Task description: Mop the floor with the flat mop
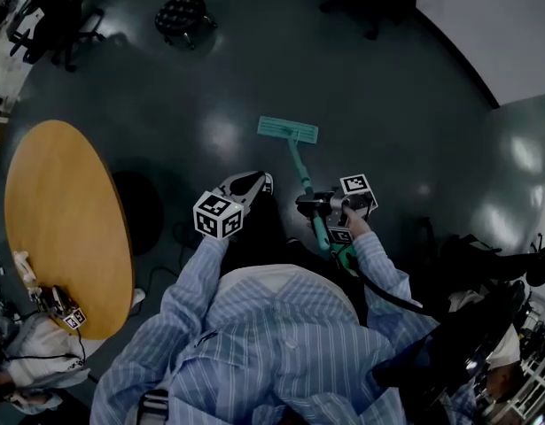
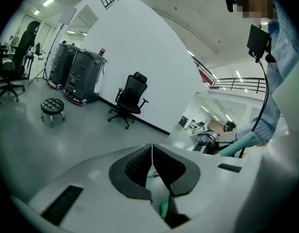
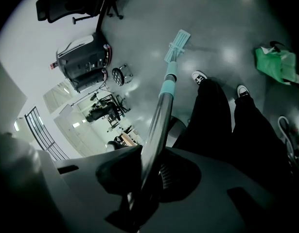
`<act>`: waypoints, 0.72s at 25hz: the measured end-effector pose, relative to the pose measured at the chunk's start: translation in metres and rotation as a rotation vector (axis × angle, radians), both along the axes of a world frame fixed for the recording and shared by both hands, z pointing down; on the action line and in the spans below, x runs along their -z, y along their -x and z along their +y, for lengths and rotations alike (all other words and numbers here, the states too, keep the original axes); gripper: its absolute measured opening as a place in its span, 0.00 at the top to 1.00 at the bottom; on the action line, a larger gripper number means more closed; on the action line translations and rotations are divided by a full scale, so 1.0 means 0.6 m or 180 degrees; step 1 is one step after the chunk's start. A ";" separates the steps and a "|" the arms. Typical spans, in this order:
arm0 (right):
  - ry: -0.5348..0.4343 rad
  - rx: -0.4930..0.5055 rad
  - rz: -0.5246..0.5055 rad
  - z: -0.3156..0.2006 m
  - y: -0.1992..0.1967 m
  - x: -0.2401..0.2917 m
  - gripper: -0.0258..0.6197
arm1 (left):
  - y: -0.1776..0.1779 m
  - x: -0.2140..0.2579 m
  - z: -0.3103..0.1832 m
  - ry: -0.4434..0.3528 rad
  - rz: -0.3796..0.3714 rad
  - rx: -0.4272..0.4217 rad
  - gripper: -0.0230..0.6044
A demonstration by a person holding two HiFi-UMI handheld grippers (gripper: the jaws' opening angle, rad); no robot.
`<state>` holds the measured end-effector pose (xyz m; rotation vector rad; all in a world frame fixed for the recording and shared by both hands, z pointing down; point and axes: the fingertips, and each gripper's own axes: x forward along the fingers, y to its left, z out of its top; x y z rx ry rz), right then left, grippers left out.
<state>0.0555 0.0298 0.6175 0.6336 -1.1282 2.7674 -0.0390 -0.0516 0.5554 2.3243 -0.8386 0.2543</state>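
Note:
The flat mop's teal head (image 1: 288, 130) lies flat on the dark floor ahead of me, and its handle (image 1: 304, 177) slants back to my right gripper (image 1: 315, 204). That gripper is shut on the handle. In the right gripper view the metal handle (image 3: 160, 111) runs out from between the jaws (image 3: 149, 171) down to the mop head (image 3: 177, 44). My left gripper (image 1: 258, 183) hovers just left of the handle, apart from it. It is shut (image 2: 152, 155) with its pads pressed together and nothing between them.
A round wooden table (image 1: 68, 228) stands at the left. A black stool (image 1: 182, 14) and office chairs (image 1: 50, 16) sit at the far side. My legs and shoes (image 3: 200, 76) are beside the handle. A green bag (image 3: 275, 64) lies on the floor at the right.

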 end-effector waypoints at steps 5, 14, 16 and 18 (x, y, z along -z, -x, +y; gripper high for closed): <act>-0.0007 -0.0002 0.0001 -0.082 0.022 -0.003 0.83 | 0.008 -0.014 -0.059 0.0083 0.0030 -0.0051 0.95; 0.0025 -0.0026 0.0164 -0.210 0.026 -0.028 0.83 | 0.015 -0.036 -0.143 0.0222 0.0096 -0.0242 0.95; 0.0040 -0.0029 0.0220 -0.236 0.015 -0.040 0.83 | 0.011 -0.044 -0.162 0.0252 0.0093 -0.0281 0.95; 0.0040 -0.0030 0.0290 -0.265 0.003 -0.050 0.83 | 0.007 -0.052 -0.181 0.0275 0.0092 -0.0312 0.95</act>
